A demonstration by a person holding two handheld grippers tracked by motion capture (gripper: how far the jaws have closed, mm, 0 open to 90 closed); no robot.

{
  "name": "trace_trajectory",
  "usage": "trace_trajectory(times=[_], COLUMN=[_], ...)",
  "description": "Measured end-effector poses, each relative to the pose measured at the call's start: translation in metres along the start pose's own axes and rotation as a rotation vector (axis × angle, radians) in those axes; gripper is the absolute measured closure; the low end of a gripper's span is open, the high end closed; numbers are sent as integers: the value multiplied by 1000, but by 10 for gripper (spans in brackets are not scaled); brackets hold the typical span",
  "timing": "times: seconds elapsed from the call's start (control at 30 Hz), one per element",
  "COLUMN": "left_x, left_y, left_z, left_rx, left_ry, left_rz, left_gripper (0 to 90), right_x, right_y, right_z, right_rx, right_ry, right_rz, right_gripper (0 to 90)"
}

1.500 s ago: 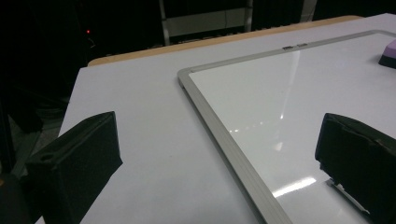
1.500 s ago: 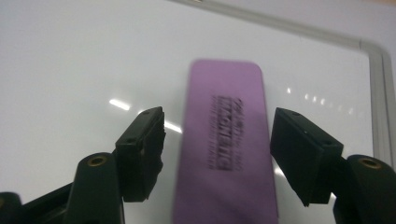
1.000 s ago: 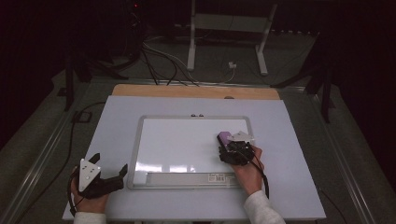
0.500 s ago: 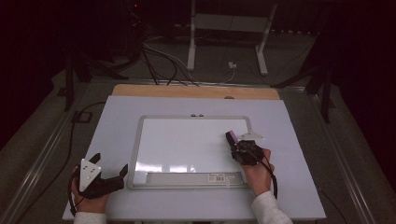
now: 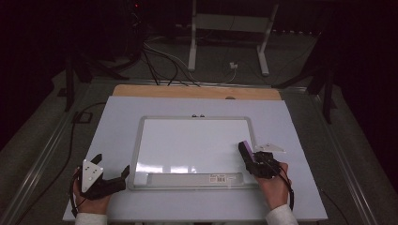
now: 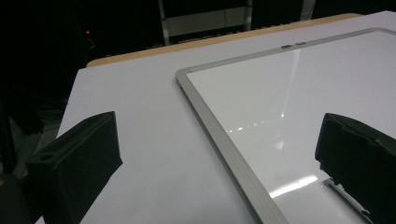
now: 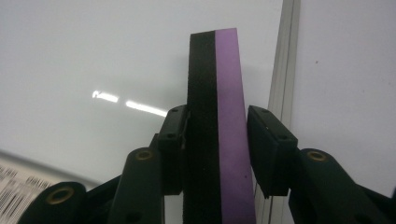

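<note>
Whiteboard (image 5: 197, 145) lies flat on the bench (image 5: 117, 122), its surface wiped bare as far as the high view tells. At its right edge the right gripper (image 5: 251, 159) has its jaws clamped on the eraser (image 7: 219, 140) (black felt one side, purple the other), held on edge above the frame. The left gripper (image 5: 112, 180) rests by the lower left corner, jaws apart and empty. Judged step: carrying the eraser; next, pressing felt to board.

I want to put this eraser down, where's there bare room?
Bare: the mat left of the whiteboard, the strip beyond its top edge, and the board's middle. Crowded: the near corners, by the left tool and the right tool gripping the eraser.
</note>
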State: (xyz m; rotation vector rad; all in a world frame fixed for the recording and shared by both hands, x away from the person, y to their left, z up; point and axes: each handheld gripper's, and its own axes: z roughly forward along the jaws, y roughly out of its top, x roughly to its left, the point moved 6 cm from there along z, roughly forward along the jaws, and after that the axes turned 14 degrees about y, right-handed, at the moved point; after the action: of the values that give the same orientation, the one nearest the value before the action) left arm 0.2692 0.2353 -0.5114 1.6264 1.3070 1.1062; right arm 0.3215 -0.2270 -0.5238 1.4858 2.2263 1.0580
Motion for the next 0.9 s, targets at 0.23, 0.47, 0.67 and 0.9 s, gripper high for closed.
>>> trace_trajectory(times=[0.23, 0.47, 0.67, 0.9], left_x=[0, 0, 0, 1], left_y=[0, 0, 0, 0], left_z=[0, 0, 0, 0], left_rx=[0, -2, -3, -3], left_ry=[-1, -2, -2, -1], left_rz=[-1, -3, -6, -5], left_gripper=[9, 9, 9, 9], right_x=[3, 15, 7, -13], right_y=[-16, -24, -14, 0], right_z=[-6, -16, -27, -41], right_rx=[32, 50, -63, -200], right_ry=[23, 94, 161, 167], right_rz=[24, 40, 5, -39], right_gripper=[545, 532, 361, 206])
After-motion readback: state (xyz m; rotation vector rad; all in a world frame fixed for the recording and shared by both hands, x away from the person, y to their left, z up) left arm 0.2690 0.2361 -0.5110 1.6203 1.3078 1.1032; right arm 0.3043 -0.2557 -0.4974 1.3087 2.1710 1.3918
